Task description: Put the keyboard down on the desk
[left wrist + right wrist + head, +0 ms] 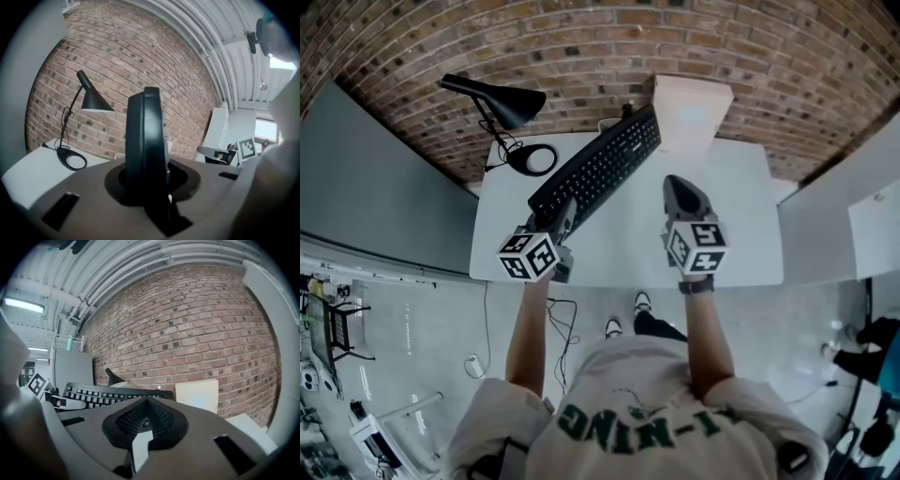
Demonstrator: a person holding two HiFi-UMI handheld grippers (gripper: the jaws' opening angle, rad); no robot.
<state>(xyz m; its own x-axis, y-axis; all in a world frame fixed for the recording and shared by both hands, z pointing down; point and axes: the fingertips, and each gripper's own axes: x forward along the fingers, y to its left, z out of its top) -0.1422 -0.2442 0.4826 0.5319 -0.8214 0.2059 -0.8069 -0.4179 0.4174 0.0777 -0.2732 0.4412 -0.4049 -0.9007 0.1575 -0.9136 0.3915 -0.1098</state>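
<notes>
A black keyboard [605, 167] runs slantwise over the white desk [731, 220], from the near left toward the back. My left gripper [565, 216] is shut on its near end. In the left gripper view the keyboard [145, 140] shows edge-on, clamped between the jaws of the left gripper [151, 187]. My right gripper [684, 192] hovers over the desk's right half, shut and empty, apart from the keyboard. In the right gripper view the right gripper [146, 420] has its ribbed pads together, and the keyboard [117, 394] lies to the left with its keys facing me.
A black desk lamp [502, 101] with a ring base [532, 159] stands at the desk's back left. A white box [689, 112] sits at the back edge against the brick wall. Grey partitions flank the desk. The person's legs are under the front edge.
</notes>
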